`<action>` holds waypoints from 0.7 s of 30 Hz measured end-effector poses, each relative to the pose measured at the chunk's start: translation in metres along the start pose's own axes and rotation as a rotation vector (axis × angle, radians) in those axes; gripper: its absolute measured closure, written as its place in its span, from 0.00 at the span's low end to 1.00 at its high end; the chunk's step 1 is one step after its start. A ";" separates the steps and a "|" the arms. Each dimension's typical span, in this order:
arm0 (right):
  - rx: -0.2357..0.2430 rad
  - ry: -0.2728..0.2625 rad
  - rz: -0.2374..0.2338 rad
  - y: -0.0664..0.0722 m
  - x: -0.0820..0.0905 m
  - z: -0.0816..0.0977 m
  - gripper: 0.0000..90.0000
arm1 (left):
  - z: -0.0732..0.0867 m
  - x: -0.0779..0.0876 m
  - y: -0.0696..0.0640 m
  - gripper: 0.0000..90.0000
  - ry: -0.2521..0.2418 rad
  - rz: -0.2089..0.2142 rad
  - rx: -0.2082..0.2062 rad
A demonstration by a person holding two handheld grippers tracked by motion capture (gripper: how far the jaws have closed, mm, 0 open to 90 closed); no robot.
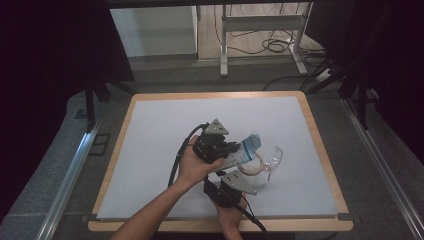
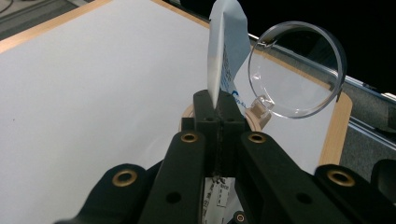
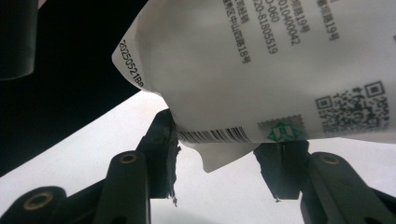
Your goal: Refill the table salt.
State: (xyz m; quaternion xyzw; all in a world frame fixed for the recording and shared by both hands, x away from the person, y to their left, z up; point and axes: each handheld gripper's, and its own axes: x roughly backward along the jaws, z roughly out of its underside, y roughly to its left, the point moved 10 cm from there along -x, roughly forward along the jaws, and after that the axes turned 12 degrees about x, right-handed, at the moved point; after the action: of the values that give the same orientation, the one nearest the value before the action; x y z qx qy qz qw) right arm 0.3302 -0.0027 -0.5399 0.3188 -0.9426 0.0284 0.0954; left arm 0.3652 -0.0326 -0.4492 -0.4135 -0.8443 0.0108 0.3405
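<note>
Nearest the person, the right tongs (image 1: 239, 176) are matt black with brass rivets and a grey three-cornered plate on top. In the right gripper view their jaws stand partly apart. The bottom edge of the pouch (image 3: 261, 70) hangs between them, close against the left pad; whether the pads press on it I cannot tell.

The pouch is a smooth white plastic packet. It is printed with black text, a barcode, a square code and a small green mark, and one corner curls down. From above its far end shows pale blue.

Just beyond, the left tongs (image 1: 231, 149) are closed on the thin top edge of the pouch (image 2: 219, 65), which stands upright like a blade from between the pinched jaws. The pouch is thus held in the air over the middle of the surface (image 1: 165, 130), slightly to the right, between the two tongs.

Just right of the tongs lies a ring (image 1: 251, 167), tan and rounded. Behind it, a clear round lid (image 2: 294, 74) with a raised rim stands tilted on its edge.

The surface is a flat pale grey sheet with rounded corners, framed by a light wooden border. A grey carpeted floor with black cables lies beyond.
</note>
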 end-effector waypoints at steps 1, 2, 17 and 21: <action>-0.005 -0.003 0.000 0.000 0.000 -0.001 0.58 | 0.000 0.000 0.000 1.00 0.003 -0.003 -0.004; -0.009 -0.004 -0.001 0.000 -0.001 -0.002 0.58 | -0.001 0.000 0.000 1.00 0.006 -0.004 -0.006; -0.049 -0.010 0.010 -0.001 -0.006 -0.007 0.58 | -0.004 -0.005 0.000 1.00 0.034 -0.026 -0.026; -0.046 -0.015 0.005 -0.001 -0.009 -0.009 0.58 | -0.005 -0.006 0.002 1.00 0.037 -0.043 -0.032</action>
State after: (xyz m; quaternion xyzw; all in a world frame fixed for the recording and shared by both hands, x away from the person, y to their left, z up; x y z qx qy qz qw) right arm 0.3396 0.0028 -0.5331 0.3142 -0.9445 0.0045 0.0958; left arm 0.3720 -0.0370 -0.4488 -0.4011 -0.8466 -0.0178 0.3495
